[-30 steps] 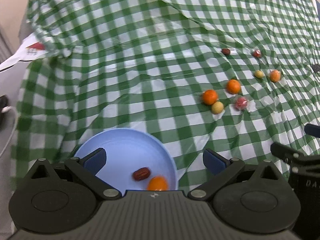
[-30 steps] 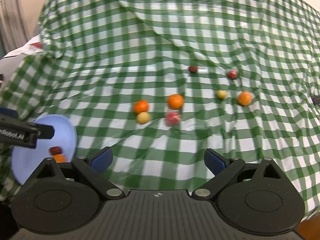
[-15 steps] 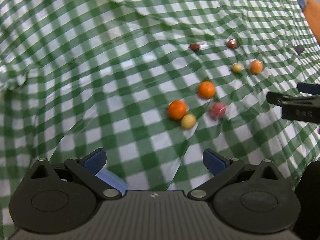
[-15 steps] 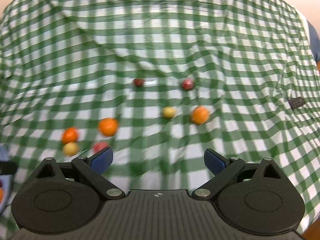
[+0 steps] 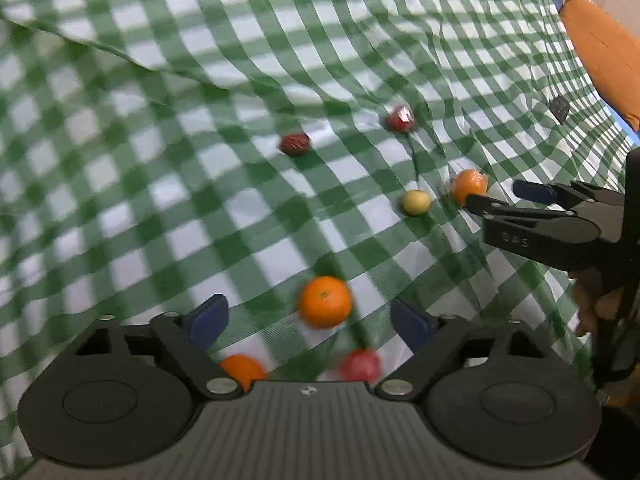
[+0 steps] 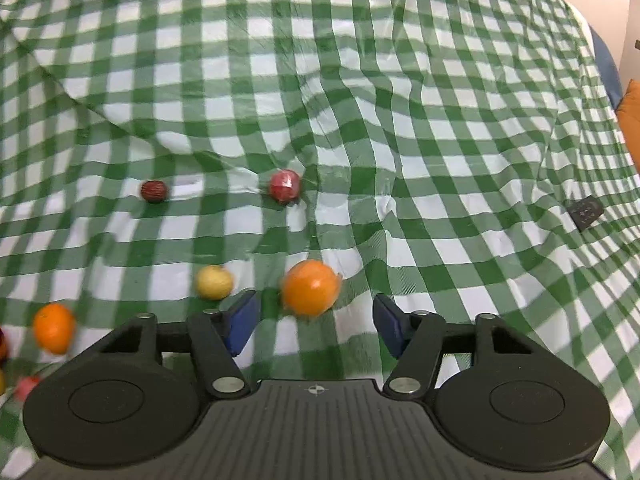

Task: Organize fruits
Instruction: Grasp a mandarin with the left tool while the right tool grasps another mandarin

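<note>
Bare checked cloth (image 6: 360,80) beyond scattered fruits (image 6: 216,282), unobstructed

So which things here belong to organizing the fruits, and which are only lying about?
Belonging to the job:
- orange between the right tool's fingers
- orange before the left tool
- third orange
- yellow fruit
- two red fruits
- dark red fruit
- left tool, right tool, both open

Lying about:
- checked tablecloth
- small black object
- orange cushion

The green-and-white checked tablecloth (image 6: 360,128) looks like thin, slightly shiny plastic with many wrinkles. The oranges (image 6: 310,288) have a smooth, somewhat glossy skin. The right gripper (image 6: 312,322) body is matt black ribbed plastic, with blue pads (image 6: 240,320).
</note>
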